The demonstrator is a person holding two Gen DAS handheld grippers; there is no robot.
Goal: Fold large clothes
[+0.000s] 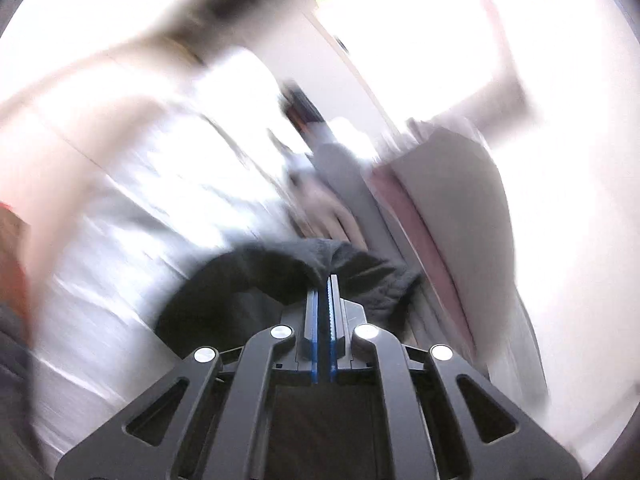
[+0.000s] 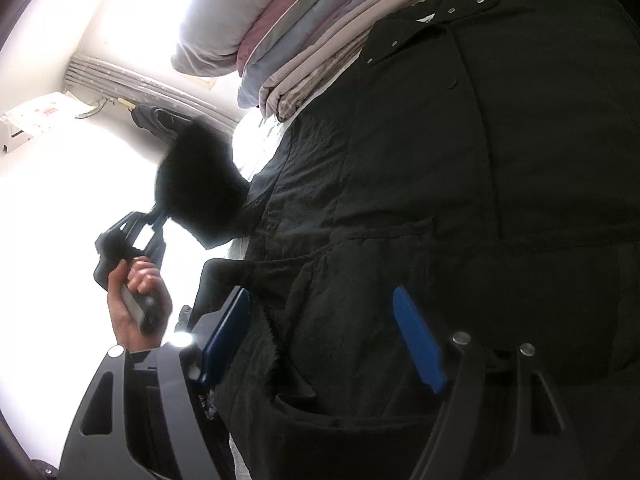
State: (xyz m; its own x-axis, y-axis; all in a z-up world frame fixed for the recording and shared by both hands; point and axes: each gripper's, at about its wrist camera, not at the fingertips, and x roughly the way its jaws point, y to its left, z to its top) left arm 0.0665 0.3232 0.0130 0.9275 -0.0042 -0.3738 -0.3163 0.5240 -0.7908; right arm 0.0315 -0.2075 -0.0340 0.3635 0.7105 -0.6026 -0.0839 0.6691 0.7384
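Observation:
A large black coat with snap buttons lies spread on a bed and fills most of the right wrist view. My right gripper straddles a thick fold near its edge. The blue pads stand wide apart with the fabric bunched between them. My left gripper, held by a hand, is lifted off to the left with a fuzzy black end of the coat in its jaws. In the blurred left wrist view the left gripper is shut on that black fabric.
A stack of folded quilts in pink, blue and beige lies at the head of the bed, beside the coat collar. The white sheet shows between the stack and the coat. A bright wall with a radiator lies beyond. The quilts also show blurred.

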